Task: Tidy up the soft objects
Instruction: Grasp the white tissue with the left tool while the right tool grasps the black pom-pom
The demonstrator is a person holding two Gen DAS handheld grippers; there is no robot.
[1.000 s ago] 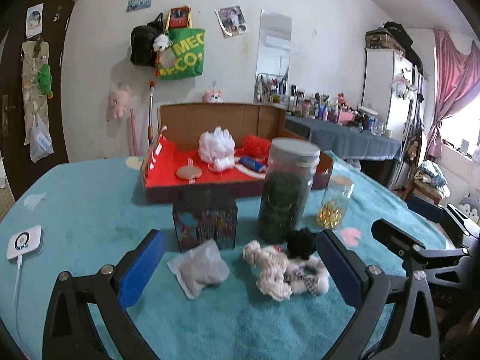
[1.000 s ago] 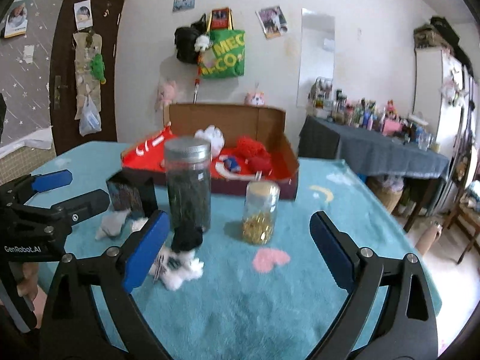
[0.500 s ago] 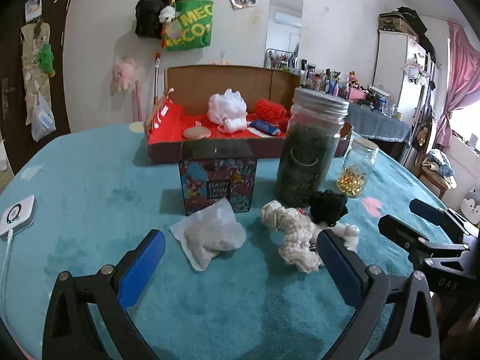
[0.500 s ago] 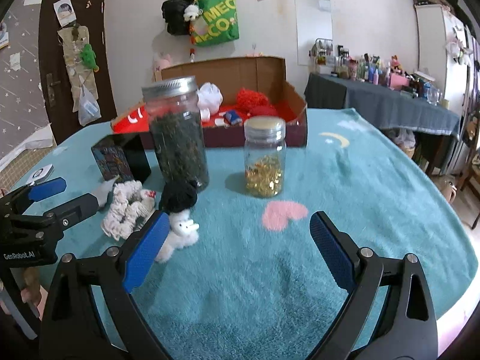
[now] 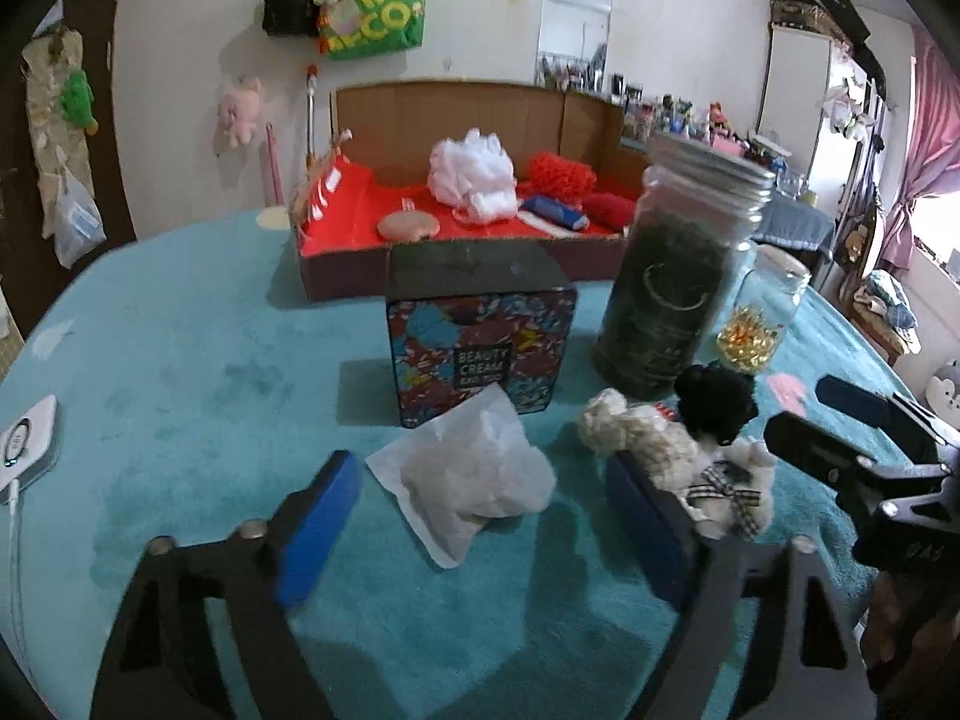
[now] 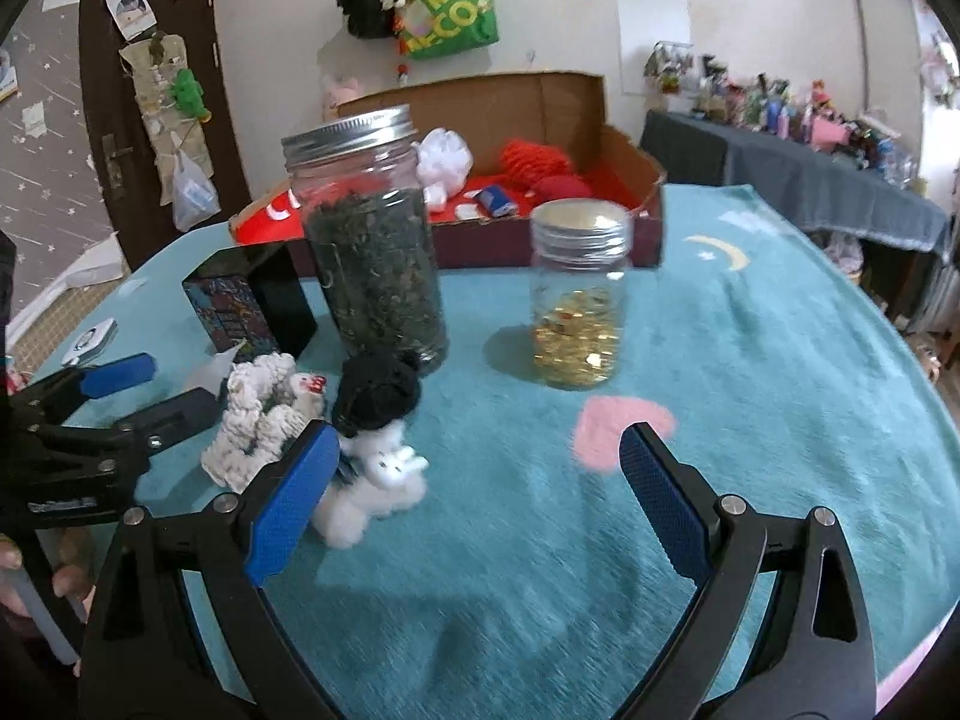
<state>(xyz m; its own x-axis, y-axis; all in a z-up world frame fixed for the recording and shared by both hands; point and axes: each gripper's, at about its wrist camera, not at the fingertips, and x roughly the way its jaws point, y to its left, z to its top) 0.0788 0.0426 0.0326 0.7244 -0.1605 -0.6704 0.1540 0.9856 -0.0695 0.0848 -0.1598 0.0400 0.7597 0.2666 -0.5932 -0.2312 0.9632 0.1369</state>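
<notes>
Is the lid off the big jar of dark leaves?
No, the big jar stands upright with its silver screw lid on top.

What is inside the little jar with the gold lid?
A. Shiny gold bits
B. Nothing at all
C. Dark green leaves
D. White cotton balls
A. The small jar is partly filled with shiny gold pieces, while the dark leaves are in the tall jar next to it.

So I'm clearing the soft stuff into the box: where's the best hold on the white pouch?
Probably across the pouch's puffy middle, coming down from the front with the left tool, whose jaws have just been closing and already straddle it without touching. It lies flat and limp on the table; its thin edges would likely slip.
</notes>
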